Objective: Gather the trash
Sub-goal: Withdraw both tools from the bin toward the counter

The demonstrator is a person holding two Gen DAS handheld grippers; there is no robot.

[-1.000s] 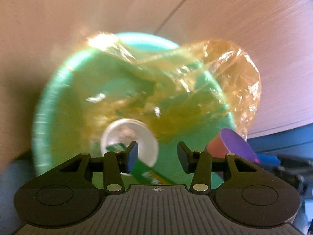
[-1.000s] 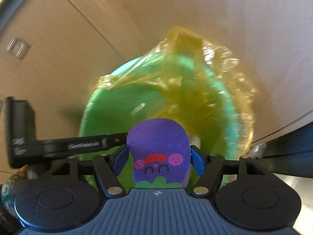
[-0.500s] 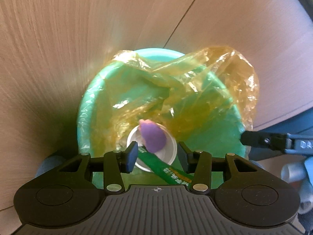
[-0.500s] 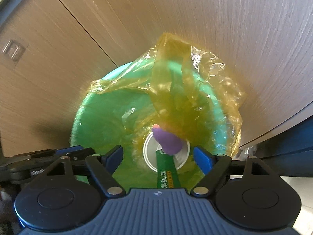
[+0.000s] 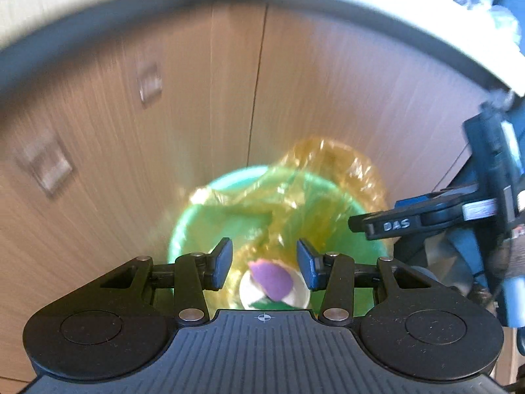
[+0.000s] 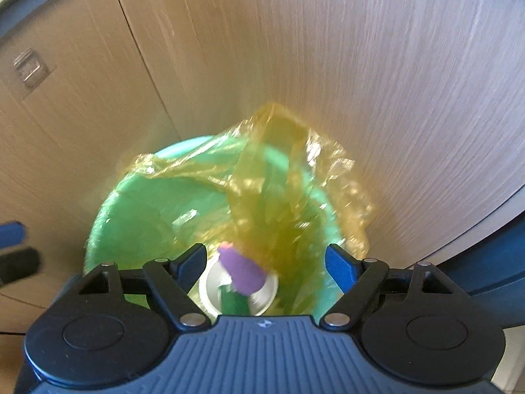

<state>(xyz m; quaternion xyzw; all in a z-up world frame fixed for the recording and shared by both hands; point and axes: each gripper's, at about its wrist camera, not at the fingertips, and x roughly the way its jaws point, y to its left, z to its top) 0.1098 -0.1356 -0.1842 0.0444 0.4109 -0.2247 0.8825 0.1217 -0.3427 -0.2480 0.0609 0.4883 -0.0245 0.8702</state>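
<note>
Both wrist views look down into one bin (image 5: 183,229).

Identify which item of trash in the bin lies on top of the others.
The purple sponge: it rests across the white cup and green wrapper.

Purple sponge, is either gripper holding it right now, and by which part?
Neither. The purple sponge lies in the green bin; the right gripper and left gripper are open, holding nothing.
</note>
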